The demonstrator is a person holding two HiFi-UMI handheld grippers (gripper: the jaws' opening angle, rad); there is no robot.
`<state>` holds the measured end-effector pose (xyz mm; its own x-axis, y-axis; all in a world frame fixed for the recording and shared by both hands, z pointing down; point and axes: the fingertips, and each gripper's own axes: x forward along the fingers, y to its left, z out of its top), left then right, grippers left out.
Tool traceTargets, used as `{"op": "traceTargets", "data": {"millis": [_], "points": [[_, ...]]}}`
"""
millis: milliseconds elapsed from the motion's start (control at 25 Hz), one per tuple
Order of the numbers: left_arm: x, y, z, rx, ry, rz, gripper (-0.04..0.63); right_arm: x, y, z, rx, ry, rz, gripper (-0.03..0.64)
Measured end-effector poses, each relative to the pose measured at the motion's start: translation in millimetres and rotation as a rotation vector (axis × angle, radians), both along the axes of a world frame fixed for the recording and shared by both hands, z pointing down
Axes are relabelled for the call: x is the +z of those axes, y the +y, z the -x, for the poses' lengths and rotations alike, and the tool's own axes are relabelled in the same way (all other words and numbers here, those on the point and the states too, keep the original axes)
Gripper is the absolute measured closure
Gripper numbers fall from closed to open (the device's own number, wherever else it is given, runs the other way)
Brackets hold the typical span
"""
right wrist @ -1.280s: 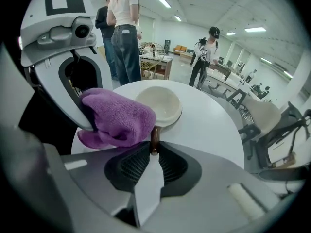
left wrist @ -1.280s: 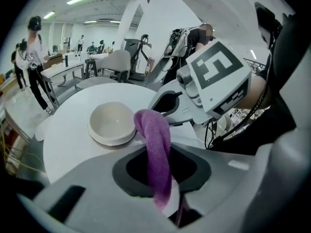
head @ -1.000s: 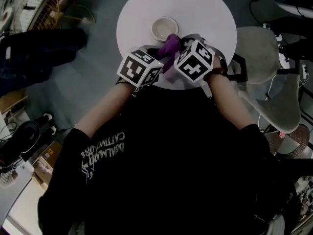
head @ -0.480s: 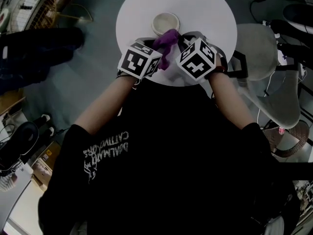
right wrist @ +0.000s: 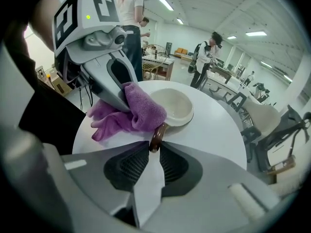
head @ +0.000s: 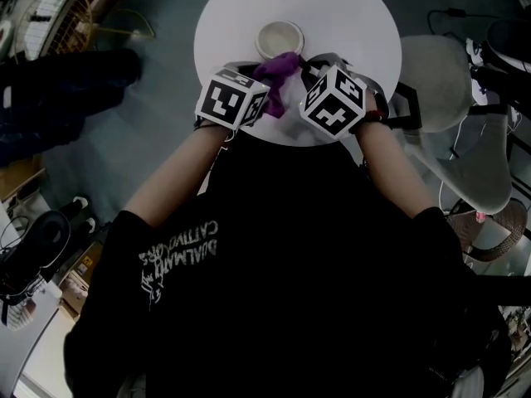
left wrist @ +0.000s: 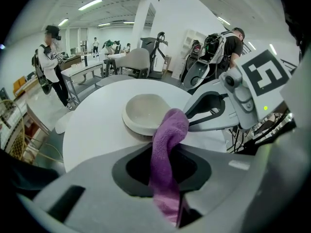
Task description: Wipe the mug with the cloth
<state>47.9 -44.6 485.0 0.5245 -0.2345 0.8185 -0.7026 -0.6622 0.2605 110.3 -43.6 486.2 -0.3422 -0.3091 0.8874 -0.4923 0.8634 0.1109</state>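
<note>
A cream mug (head: pixel 280 38) stands on the round white table (head: pixel 348 15). My right gripper (head: pixel 304 63) is shut on the mug's brown handle (right wrist: pixel 155 139), which sits pinched between the jaw tips (right wrist: pixel 155 147). These jaws have just been opening slightly with the handle still between them. My left gripper (head: pixel 267 77) is shut on a purple cloth (head: pixel 278 71). The cloth (left wrist: pixel 167 144) rises from between the jaws (left wrist: pixel 163 152) and drapes against the near rim of the mug (left wrist: pixel 146 113). In the right gripper view the cloth (right wrist: pixel 138 111) lies bunched beside the mug (right wrist: pixel 175 106).
A grey chair (head: pixel 436 81) stands right of the table and a wire basket (head: pixel 58 11) at the far left. Dark bags (head: pixel 66 81) lie on the floor to the left. People stand in the room behind (left wrist: pixel 51 57).
My left gripper has carried the purple cloth forward and the cloth now rests against the mug's rim. The right gripper has kept still at the handle.
</note>
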Motion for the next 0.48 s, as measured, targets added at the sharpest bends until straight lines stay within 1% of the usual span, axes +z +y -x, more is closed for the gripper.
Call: {"op": "traceTargets", "data": {"millis": [200, 360, 480], "points": [[-0.3, -4.0, 6.4, -0.017, -0.003, 0.005, 0.522, -1.7, 1.2, 1.7, -0.012, -0.011, 0.002, 0.537], [2.3, -7.8, 11.1, -0.017, -0.018, 0.005, 0.522, -1.0, 2.5, 2.1, -0.033, -0.024, 0.005, 0.537], [3.6, -11.0, 17.0, -0.035, -0.031, 0.002, 0.522, -0.9, 3.8, 1.8, -0.047, -0.021, 0.007, 0.537]]}}
